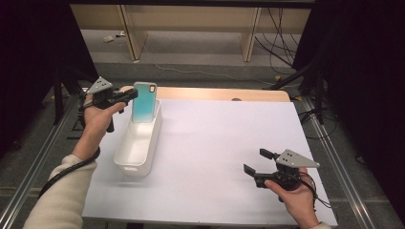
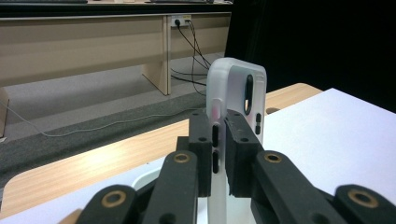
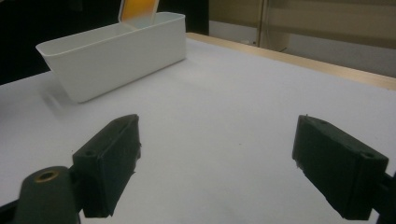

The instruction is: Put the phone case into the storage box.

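Teal phone case [image 1: 143, 101] upright in white bin [image 1: 138, 145], left gripper [image 1: 125, 97] fingers [image 2: 240, 149] clamped on its edge, right gripper [image 1: 257, 168] fingers apart.

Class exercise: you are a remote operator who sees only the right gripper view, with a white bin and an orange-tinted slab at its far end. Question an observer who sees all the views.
Operator: What is that slab?
Observer: A teal phone case with a pale rim, standing upright at the far end of the white oblong plastic bin.
Operator: Is anything holding it?
Observer: Yes. The left gripper has its black pads closed on the case's edge, beside the side-button slots.
Operator: Where is my own gripper?
Observer: The right gripper sits near the table's right front, jaws wide apart over the bare white tabletop, pointing toward the bin.
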Demonstrator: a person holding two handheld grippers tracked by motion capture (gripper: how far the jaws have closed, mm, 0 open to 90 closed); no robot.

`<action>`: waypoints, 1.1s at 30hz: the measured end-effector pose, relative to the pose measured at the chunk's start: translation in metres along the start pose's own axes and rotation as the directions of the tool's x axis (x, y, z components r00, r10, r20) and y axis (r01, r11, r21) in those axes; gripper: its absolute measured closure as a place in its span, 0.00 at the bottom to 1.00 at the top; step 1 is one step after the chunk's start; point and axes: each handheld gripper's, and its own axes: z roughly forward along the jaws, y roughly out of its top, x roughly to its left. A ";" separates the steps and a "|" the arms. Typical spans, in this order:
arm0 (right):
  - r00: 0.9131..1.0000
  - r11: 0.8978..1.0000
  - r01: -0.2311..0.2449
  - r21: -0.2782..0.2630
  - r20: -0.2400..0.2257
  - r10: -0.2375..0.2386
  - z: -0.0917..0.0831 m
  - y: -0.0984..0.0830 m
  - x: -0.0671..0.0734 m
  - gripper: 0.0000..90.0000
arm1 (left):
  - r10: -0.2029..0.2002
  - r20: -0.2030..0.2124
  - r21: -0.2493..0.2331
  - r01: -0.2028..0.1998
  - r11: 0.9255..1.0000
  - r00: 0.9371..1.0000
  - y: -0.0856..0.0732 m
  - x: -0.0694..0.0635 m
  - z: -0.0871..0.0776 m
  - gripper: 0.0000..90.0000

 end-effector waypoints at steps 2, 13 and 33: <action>1.000 1.000 -0.006 0.011 0.002 0.006 -0.001 0.001 0.001 0.18 | -0.002 -0.002 -0.001 0.002 1.000 1.000 0.001 0.000 0.000 0.91; 1.000 1.000 0.002 -0.015 -0.009 -0.002 0.001 0.000 0.001 0.18 | 0.000 0.000 -0.006 0.000 1.000 1.000 0.002 0.000 0.005 0.91; 1.000 1.000 0.006 -0.011 -0.008 -0.006 0.000 0.000 0.000 0.18 | -0.007 -0.022 0.006 0.007 1.000 1.000 -0.001 0.006 0.013 0.91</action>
